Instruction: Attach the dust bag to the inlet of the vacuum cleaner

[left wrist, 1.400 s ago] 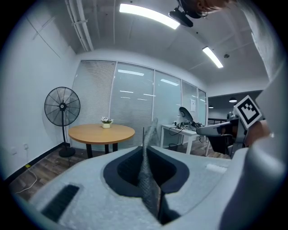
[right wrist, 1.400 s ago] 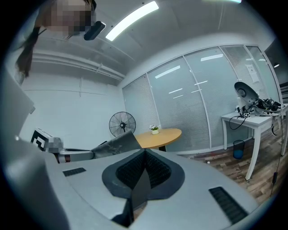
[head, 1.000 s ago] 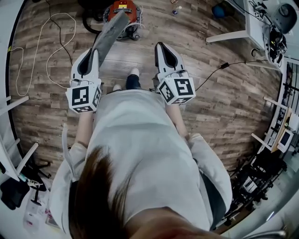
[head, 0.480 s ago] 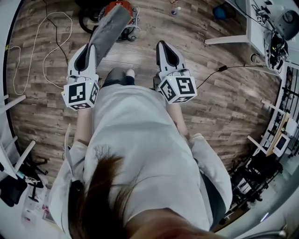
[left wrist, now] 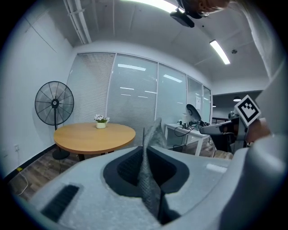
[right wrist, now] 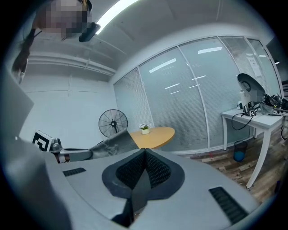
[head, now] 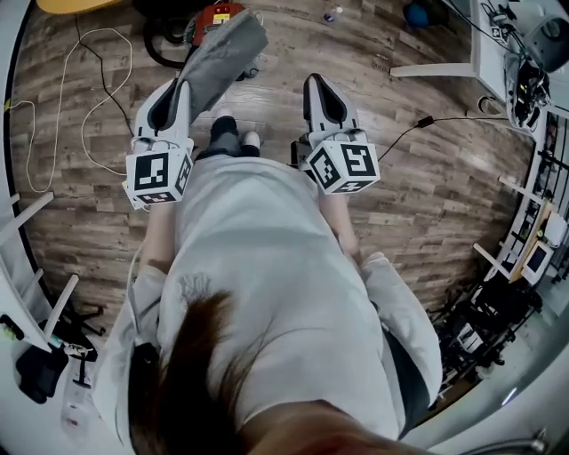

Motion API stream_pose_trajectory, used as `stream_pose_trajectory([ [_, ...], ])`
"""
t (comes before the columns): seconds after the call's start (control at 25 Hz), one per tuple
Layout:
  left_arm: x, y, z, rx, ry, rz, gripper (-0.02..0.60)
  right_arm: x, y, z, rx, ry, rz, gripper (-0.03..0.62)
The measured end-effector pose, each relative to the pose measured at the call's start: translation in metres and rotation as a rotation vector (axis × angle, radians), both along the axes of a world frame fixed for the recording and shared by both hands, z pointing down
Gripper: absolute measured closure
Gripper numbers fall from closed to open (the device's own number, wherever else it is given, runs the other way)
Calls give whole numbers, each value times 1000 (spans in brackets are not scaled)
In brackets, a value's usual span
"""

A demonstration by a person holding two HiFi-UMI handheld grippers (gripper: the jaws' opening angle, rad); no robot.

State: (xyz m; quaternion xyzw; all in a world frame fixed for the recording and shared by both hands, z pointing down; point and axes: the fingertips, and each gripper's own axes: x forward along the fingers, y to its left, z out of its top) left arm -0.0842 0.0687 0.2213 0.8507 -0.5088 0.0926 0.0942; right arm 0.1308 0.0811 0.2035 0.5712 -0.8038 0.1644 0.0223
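Note:
A grey fabric dust bag (head: 220, 55) sticks up and forward from my left gripper (head: 181, 87), which is shut on the bag's lower edge. In the left gripper view the mesh-like cloth (left wrist: 150, 179) is pinched between the dark pads. The red vacuum cleaner (head: 212, 12) lies on the wooden floor at the top of the head view, partly hidden by the bag. My right gripper (head: 320, 82) is level beside the left one, shut, with nothing between its pads (right wrist: 155, 168). In the right gripper view the bag (right wrist: 118, 143) shows at the left.
A round wooden table (left wrist: 94, 134) with a small plant and a standing fan (left wrist: 54, 104) are ahead by the glass wall. A white desk (head: 476, 49) stands at the right. Cables (head: 100, 84) loop over the floor at left, and a black cord (head: 418, 127) runs at right.
The person has stepped forward and both grippers have gone along, the bag still in the left one. The bag now covers more of the vacuum cleaner, and a yellow table edge shows top left.

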Motion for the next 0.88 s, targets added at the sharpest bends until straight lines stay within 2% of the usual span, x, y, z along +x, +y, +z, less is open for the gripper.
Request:
stream_pose_trajectory([
  [0.24,-5,-41,-1,-2,15,79,541,-21,-40,-4,12,9,30,591],
  [0.44,-11,-59,3,1,-4,133,541,-38,-55,-1,9,12,49,591],
  [0.88,-31,-76,12,-25,2,100,541,-55,-71,1,-3,30,35,591],
])
